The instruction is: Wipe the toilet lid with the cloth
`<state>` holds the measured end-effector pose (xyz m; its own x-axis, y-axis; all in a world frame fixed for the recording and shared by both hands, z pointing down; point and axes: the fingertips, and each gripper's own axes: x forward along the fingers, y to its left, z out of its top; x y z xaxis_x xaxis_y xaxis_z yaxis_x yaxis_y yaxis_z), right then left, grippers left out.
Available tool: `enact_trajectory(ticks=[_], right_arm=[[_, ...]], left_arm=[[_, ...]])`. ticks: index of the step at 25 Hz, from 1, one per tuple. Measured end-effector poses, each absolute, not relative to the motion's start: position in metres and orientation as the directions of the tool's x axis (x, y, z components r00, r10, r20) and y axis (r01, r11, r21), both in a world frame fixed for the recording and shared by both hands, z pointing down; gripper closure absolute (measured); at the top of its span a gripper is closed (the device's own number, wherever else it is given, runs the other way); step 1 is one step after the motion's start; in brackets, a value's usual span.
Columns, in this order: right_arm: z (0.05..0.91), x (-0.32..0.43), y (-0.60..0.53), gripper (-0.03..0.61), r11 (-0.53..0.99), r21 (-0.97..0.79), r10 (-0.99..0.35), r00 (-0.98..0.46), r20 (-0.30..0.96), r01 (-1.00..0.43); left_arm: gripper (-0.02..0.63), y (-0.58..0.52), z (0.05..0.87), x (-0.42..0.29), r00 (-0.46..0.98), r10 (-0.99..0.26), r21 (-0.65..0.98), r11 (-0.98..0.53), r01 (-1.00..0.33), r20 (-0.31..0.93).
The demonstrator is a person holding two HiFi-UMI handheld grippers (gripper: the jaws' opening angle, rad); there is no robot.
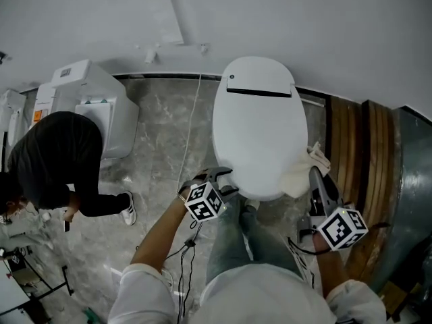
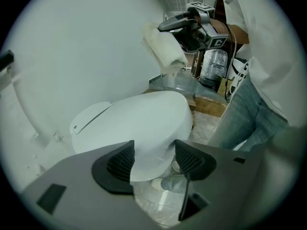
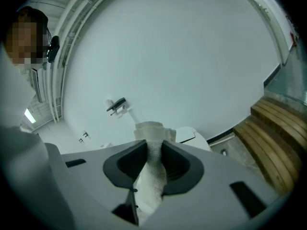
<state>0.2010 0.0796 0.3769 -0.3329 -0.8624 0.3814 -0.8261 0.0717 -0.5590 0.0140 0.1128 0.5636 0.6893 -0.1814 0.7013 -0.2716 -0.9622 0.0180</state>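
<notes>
A cloth (image 1: 297, 175) poised beside the closed toilet lid (image 1: 260, 133)
My right gripper (image 1: 314, 174) clenches it near the lid's right front edge; my left gripper (image 1: 217, 181), jaws apart and empty, is at the front

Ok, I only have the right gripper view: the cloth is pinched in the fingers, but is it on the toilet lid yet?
Observer: No. The left gripper view shows the cloth held in the air above the toilet lid, not touching it.
Operator: Where is the left gripper?
Observer: The left gripper is at the lid's front edge, its fingers apart and nothing gripped.
Operator: Is the lid down?
Observer: Yes, the head view shows it closed flat.
</notes>
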Motion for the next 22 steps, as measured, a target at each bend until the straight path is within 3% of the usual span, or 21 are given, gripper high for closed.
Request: enact_trajectory(ticks=[8, 22], right_arm=[[0.466, 0.195, 0.087, 0.48, -0.003, -0.547, -0.807, -0.321, 0.496, -0.837], [0.587, 0.18, 0.075, 0.48, 0.01, -0.556, -0.761, -0.368, 0.535, -0.831]], left_arm=[[0.324, 0.143, 0.655, 0.016, 0.64, -0.248, -0.036, -0.945, -0.325, 0.727], [0.324, 0.146, 0.754, 0.017, 0.632, -0.272, 0.035, -0.902, -0.429, 0.725]])
